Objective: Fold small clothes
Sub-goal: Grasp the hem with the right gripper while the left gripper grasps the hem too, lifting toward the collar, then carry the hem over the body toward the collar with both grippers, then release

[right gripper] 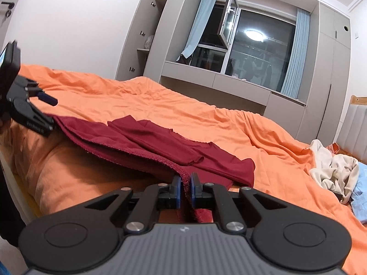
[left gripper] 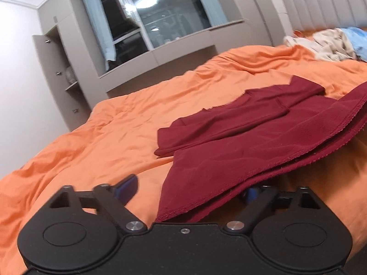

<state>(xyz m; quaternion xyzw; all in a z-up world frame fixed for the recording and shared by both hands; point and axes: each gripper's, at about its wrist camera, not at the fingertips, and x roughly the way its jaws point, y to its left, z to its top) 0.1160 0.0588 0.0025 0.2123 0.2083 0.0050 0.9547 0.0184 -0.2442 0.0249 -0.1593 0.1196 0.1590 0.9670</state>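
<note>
Blue pads on the right claw (right gripper: 185, 191) press together on the stitched hem of a dark red garment (right gripper: 160, 151), so this claw grips the cloth at its near corner. From that pinch the hem runs away to the left, lifted a little off the bed, toward the left claw (right gripper: 45, 112) at the far end of the same edge.

Seen from its own camera, the left claw (left gripper: 190, 191) has its jaws spread wide. One blue pad stands clear over the bedcover; the other is partly hidden under the hem, which drapes across that side. The pads do not press on the cloth, so this claw is open and holds nothing yet.

Beyond both claws the red garment lies mostly flat on an orange bedcover (right gripper: 137, 105), with a sleeve or flap already laid over its middle. Farther off, near a padded headboard (left gripper: 321, 2), sits a heap of other clothes (right gripper: 335, 171), cream and pale blue, waiting their turn. Behind the bed are grey cupboards and a dark window (right gripper: 259, 50) with blue curtains.

Judging from this, the work is at the bottom-hem fold of the red garment, with one corner secured and the other not. The next move likely calls for the left claw to close on its corner of the hem, then for both to lift together, keeping the edge level and taut, and carry it over toward the far end.
</note>
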